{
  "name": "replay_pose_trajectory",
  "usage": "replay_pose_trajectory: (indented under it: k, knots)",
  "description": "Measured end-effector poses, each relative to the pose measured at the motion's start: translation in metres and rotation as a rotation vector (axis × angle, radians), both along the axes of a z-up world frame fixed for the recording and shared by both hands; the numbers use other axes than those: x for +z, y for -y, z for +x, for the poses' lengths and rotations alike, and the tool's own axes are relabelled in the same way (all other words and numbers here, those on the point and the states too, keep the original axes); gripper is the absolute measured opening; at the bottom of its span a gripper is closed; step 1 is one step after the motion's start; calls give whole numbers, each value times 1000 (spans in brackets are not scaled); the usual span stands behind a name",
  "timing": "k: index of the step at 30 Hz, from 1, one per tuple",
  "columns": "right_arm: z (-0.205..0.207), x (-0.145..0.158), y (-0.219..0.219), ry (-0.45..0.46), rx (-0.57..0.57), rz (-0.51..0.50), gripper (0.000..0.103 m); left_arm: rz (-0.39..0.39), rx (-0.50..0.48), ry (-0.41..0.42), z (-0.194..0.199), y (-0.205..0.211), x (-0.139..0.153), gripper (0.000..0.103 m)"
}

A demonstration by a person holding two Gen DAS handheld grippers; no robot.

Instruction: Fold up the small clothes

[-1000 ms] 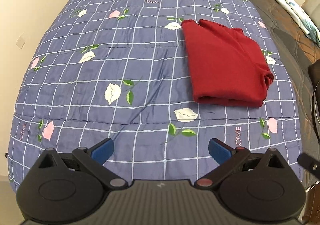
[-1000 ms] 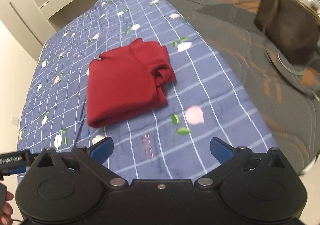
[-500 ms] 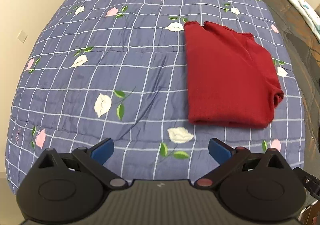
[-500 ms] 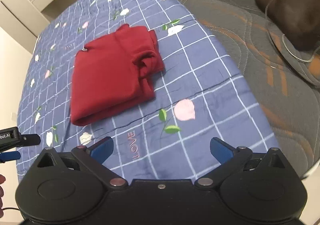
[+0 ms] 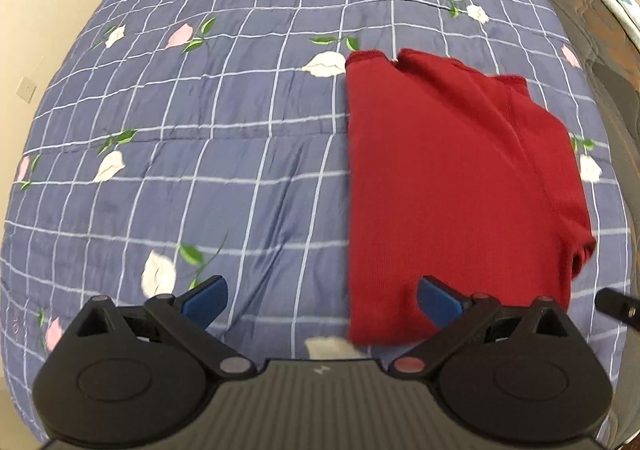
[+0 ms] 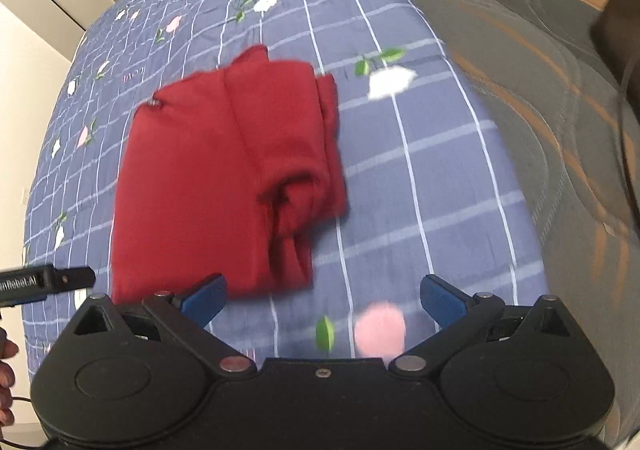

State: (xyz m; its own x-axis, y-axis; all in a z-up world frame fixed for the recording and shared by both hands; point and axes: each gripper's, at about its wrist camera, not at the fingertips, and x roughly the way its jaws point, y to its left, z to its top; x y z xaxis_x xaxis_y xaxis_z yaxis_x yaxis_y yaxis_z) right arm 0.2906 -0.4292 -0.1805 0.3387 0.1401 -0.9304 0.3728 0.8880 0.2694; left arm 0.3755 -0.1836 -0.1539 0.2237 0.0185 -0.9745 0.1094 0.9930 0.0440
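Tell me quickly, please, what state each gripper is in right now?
Left gripper: open, holding nothing.
Right gripper: open, holding nothing.

**Black handheld grippers with blue fingertips**

The left gripper (image 5: pixel 322 300) has a matte black body with a ribbed grey-black centre panel bearing a small pale mark. Two round black housings with raised discs flank it, and angular black links with triangular cut-outs run out to blue fingertips (image 5: pixel 204 300). The pivot pins are silver to reddish.

The right gripper (image 6: pixel 323 300) has the same build, but its centre panel is smooth black with one small screw. Its fingertips (image 6: pixel 442 300) are blue too, and its pivot pins are silver.

In the right wrist view, a black bar with partly readable white lettering shows at the left edge, with a thin black cable and a little skin of the person's hand (image 6: pixel 6 370) below it.
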Motion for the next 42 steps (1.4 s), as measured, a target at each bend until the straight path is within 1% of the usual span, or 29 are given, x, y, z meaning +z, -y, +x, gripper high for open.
replay_pose_trajectory:
  k: [3, 7, 9, 13, 15, 17, 18, 19, 20, 21, 22, 23, 25, 27, 30, 31, 32, 34, 36, 38, 39, 41, 42]
  knots:
    - [29, -7, 9, 19, -4, 10, 102, -17, 26, 3, 15, -5, -8, 102]
    - [64, -16, 21, 50, -39, 38, 102, -33, 73, 7, 35, -11, -18, 102]
    - [79, -23, 28, 63, -71, 63, 102, -42, 91, 6, 43, -14, -23, 102]
    - [99, -36, 40, 84, -143, 103, 101, -36, 99, -2, 56, -12, -31, 103]
    - [107, -42, 45, 83, -162, 105, 93, -36, 99, -3, 61, -11, -35, 102]
    - [112, -50, 49, 78, -182, 126, 76, -33, 96, -4, 64, -8, -38, 103]
    - [114, -53, 50, 74, -194, 142, 71, -32, 93, -4, 65, -6, -39, 103]
    - [114, -57, 52, 70, -205, 160, 60, -32, 90, -4, 66, -5, -39, 103]
    - [114, -59, 52, 71, -208, 170, 43, -32, 89, -4, 67, -4, -40, 103]
    - [113, -59, 52, 70, -210, 167, 34, -33, 87, -4, 68, -4, -40, 103]
    - [111, -59, 51, 74, -206, 153, 20, -35, 84, -4, 69, -3, -41, 103]
    - [110, -58, 50, 82, -197, 148, 9, -37, 80, -3, 70, -2, -41, 103]
    - [104, -55, 48, 108, -169, 132, 6, -44, 68, -2, 72, -1, -42, 103]
    - [99, -53, 46, 122, -143, 103, 5, -50, 56, -4, 73, 0, -43, 103]
    - [92, -58, 49, 108, -163, 103, 6, -54, 42, -7, 75, 1, -46, 103]
    - [91, -60, 50, 100, -171, 109, 11, -53, 40, -9, 76, 1, -48, 103]
    - [92, -63, 52, 88, -182, 112, 21, -51, 37, -11, 77, 2, -49, 103]
    - [92, -65, 56, 77, -203, 129, 31, -50, 33, -10, 79, 2, -50, 103]
    - [92, -67, 61, 78, -217, 170, 35, -45, 28, -11, 80, 4, -52, 103]
    - [94, -68, 64, 80, -222, 187, 53, -45, 22, -9, 81, 5, -52, 103]
    - [94, -68, 65, 83, -221, 193, 57, -47, 22, -7, 81, 6, -52, 103]
    - [94, -68, 66, 94, -224, 226, 74, -60, 22, -3, 82, 6, -52, 103]
    - [93, -68, 66, 99, -227, 242, 79, -69, 24, -3, 82, 6, -51, 103]
